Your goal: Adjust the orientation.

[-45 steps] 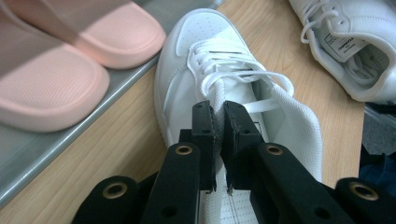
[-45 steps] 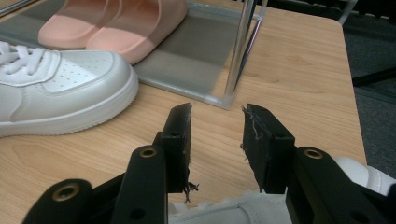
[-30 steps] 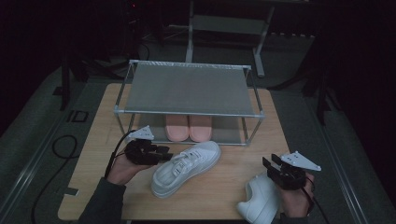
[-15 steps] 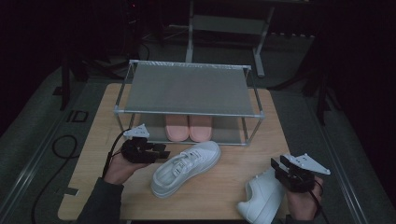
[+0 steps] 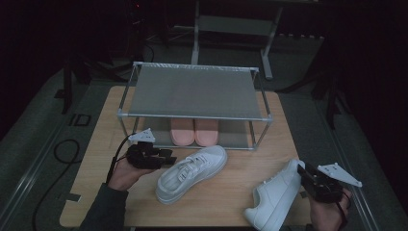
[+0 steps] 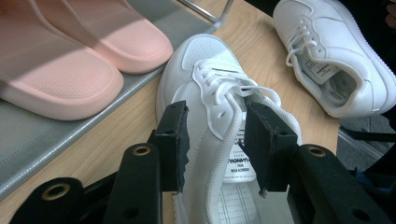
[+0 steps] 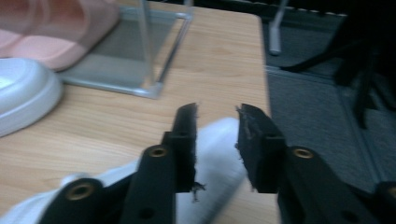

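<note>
Straddling the tongue and laces of the nearer white sneaker, the left gripper holds its jaws apart with no pad pressing on leather; to do this well, I judge it should settle one jaw inside the collar and one outside before closing, so the shoe lifts by its rim and not by a loose lace. The right gripper hangs over the heel of the second sneaker at the table's front right corner, its jaws having just been closing, yet a gap shows either side of the white heel (whether a pad brushes it I cannot tell). Both shoes lie on the pale wooden table, in front of a metal shoe rack whose lower shelf carries pink slippers. Around the table the room is dark, with grey floor and a cable looping at the left.
</note>
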Motion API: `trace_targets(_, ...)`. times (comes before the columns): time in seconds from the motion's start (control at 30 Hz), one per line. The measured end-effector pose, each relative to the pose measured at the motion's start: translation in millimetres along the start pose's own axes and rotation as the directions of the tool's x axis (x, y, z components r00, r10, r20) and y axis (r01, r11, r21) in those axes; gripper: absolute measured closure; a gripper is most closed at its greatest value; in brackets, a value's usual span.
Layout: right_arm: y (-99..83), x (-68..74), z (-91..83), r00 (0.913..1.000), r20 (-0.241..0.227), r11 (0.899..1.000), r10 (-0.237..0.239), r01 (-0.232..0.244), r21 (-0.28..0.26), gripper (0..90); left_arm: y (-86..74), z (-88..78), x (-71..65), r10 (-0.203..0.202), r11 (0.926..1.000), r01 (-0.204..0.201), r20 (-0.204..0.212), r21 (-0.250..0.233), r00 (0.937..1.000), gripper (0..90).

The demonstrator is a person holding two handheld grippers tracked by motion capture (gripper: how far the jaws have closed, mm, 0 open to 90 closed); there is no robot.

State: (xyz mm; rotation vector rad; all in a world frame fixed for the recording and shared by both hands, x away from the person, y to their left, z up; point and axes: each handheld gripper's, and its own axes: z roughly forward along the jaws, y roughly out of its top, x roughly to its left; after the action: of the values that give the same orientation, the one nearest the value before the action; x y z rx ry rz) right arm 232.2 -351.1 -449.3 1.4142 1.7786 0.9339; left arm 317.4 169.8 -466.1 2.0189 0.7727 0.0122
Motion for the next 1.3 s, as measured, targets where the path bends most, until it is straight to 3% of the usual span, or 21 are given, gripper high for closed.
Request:
trace_targets(0.17, -4.9, -11.9, -4.5, 0.9987, 0.050, 1.000, 0.015, -0.016, 0.022, 88.9, -0.4, 1.6, -0.8, 0.002, 1.0000, -0.002, 0.001, 0.006, 1.0000, 59.5)
trace_targets(0.4, -16.2, -16.7, 8.7, 0.9960, 0.089, 0.994, 0.010, -0.020, 0.110, 89.8, -0.6, 2.5, -1.2, 0.005, 0.9999, -0.005, 0.006, 0.012, 1.0000, 59.5)
trace_targets(0.63, -30.3, -19.4, 31.1, 0.9965, 0.071, 0.981, 0.043, -0.056, 0.188, 89.9, -1.2, 6.5, -1.3, 0.005, 0.9996, -0.005, 0.015, 0.028, 0.9999, 59.5)
trace_targets(0.9, -30.4, -16.0, 34.1, 0.9973, 0.060, 0.979, 0.044, -0.055, 0.195, 90.0, -1.2, 8.5, -1.7, 0.008, 0.9994, -0.008, 0.017, 0.034, 0.9998, 59.5)
trace_targets(0.97, -30.1, -12.3, 36.6, 0.9985, 0.017, 0.982, 0.052, -0.055, 0.183, 90.0, -1.2, 9.3, -1.7, 0.006, 0.9993, -0.007, 0.018, 0.037, 0.9998, 59.5)
trace_targets(1.17, -24.0, 9.0, 45.7, 0.9990, -0.044, 0.982, -0.006, 0.014, 0.189, 90.0, -1.3, 8.5, -2.1, 0.007, 0.9993, -0.008, 0.019, 0.036, 0.9998, 59.5)
trace_targets(1.3, -22.3, 18.2, 48.9, 0.9978, -0.062, 0.982, -0.022, 0.033, 0.188, 90.0, -1.3, 7.9, -2.2, 0.009, 0.9993, -0.009, 0.019, 0.036, 0.9998, 59.5)
